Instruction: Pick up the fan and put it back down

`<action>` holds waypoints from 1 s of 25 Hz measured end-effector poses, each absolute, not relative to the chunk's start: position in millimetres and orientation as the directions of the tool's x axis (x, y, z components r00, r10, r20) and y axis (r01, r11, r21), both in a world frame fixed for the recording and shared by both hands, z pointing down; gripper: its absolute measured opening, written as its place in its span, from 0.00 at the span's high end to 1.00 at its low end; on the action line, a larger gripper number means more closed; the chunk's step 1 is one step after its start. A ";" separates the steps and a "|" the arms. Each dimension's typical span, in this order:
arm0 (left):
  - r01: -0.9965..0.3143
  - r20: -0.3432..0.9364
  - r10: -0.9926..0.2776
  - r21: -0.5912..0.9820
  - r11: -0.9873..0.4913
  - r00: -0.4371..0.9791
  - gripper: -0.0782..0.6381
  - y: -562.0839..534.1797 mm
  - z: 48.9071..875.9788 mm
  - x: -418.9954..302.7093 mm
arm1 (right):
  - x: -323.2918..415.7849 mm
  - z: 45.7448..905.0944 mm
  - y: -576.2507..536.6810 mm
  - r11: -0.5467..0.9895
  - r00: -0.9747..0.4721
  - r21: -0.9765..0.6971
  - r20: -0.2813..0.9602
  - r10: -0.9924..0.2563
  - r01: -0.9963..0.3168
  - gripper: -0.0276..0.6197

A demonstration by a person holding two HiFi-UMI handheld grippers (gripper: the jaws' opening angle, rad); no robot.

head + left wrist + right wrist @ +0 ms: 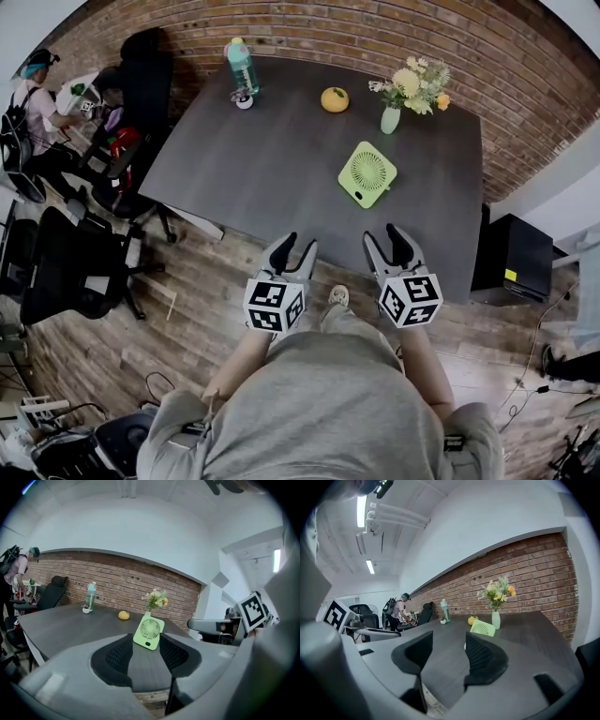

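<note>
Both grippers open, empty. Left gripper (300, 242): jaws spread; its own view shows only bare tabletop between the pads. Right gripper (382, 234): likewise parted, nothing held.

Pose: the two tools sit side by side just ahead of the person's torso, at the near edge of the table (253, 178), noses forward and dipped slightly. Marker cubes face up toward the head camera. Forearms reach out from the body, elbows bent (hands themselves mostly hidden under the cubes).

Fan (367, 173): small, light green, square-bodied, on the table's right half, well apart from both tools. It seems to lean back with its grille toward the near edge. In the left gripper view it lines up in the gap between the jaws, so that tool looks aimed at it. The right gripper is the nearer one in the head view.

Judgement: approach stage, pickup not yet begun; jaws are presumably held wide to take the fan's body.

Beyond the fan: vase of flowers (391, 117), an orange-yellow fruit (335, 99), a teal water bottle (242, 66) beside a small white cup (244, 101), all along the far edge by the brick wall. Office chairs (66, 272) stand at left.
</note>
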State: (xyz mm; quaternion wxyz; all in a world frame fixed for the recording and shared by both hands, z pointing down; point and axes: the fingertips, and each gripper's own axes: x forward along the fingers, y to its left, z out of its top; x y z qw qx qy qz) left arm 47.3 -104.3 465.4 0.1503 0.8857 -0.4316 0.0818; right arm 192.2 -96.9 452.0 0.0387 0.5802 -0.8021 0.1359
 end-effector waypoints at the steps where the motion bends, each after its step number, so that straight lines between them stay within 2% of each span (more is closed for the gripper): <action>1: -0.790 0.276 -0.741 0.196 -0.580 0.613 0.66 -110.3 465.7 51.2 | 196.8 452.3 -103.4 0.290 -0.324 -0.173 0.221 -0.920 -0.941 0.64; 25: -0.821 0.326 -0.753 0.214 -0.530 0.571 0.66 -210.2 484.6 109.1 | 265.2 492.1 -219.2 0.320 -0.367 -0.193 0.314 -0.876 -0.928 0.63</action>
